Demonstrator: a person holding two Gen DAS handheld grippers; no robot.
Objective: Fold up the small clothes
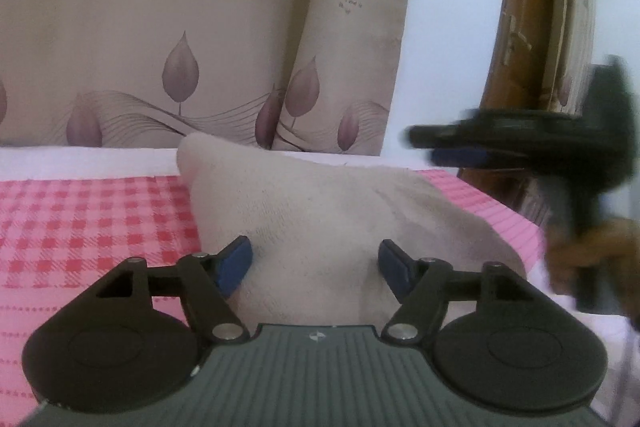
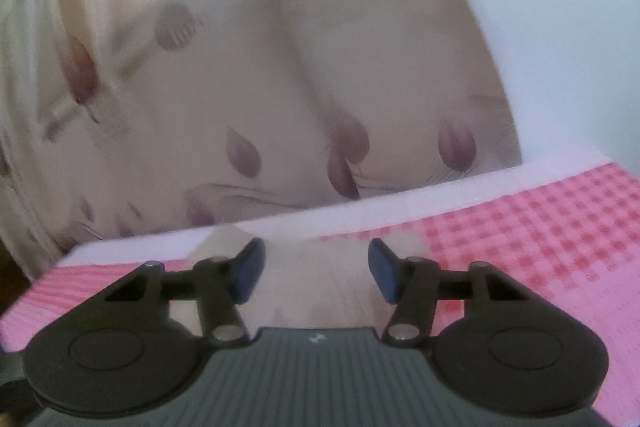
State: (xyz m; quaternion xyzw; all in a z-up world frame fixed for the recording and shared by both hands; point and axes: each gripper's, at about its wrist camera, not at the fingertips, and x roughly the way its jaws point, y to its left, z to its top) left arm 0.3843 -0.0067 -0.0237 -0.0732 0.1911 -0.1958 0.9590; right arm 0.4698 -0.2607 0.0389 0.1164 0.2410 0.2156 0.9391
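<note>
The small cream garment (image 1: 320, 211) lay on the pink checked cloth (image 1: 88, 227), near its far edge. It seemed that a fold was being prepared. The left gripper (image 1: 316, 263) was held released, its jaws apart around the garment, nothing pinched. The right gripper (image 2: 316, 267) was also released; an edge should be grasped next. The right view was blurred, the garment's shape unclear.

The white garment (image 1: 320, 211) looks like soft, nubby terry cloth. At its nine o'clock, the pink checked tablecloth (image 1: 92, 219) is flat woven fabric. The left gripper (image 1: 315, 263) shows matt black plastic.
</note>
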